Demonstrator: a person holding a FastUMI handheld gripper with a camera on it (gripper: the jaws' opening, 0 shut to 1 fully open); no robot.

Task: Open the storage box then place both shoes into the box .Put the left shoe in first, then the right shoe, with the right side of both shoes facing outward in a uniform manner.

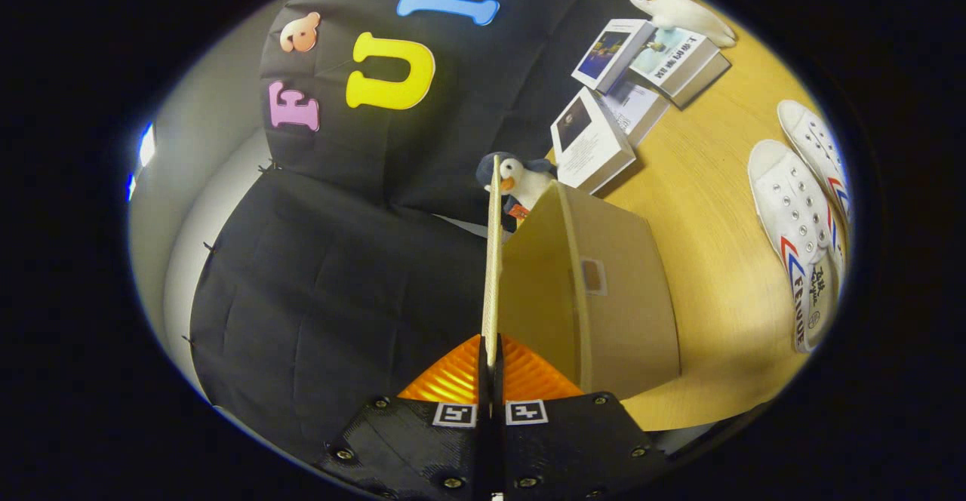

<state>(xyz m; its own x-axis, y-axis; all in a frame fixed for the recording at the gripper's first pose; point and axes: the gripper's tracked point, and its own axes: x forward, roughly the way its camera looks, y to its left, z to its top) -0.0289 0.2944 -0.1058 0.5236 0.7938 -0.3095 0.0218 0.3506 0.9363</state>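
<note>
Cardboard lid flap (492, 259) of the brown storage box (619, 297) sits clamped edge-on in my gripper (490, 369), mid-opening. Next, I'd swing it fully back, then fetch the white canvas shoes (792, 222) on the wooden table (709, 275) at 2 o'clock.

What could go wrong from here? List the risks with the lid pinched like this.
1. The tongs are shut on the thin edge of the box lid; so narrow a grip could slip and let the lid drop back.
2. Swinging the lid further may knock the penguin toy standing just beyond it.
3. Pulling on the lid could drag the light cardboard storage box across the table.
</note>
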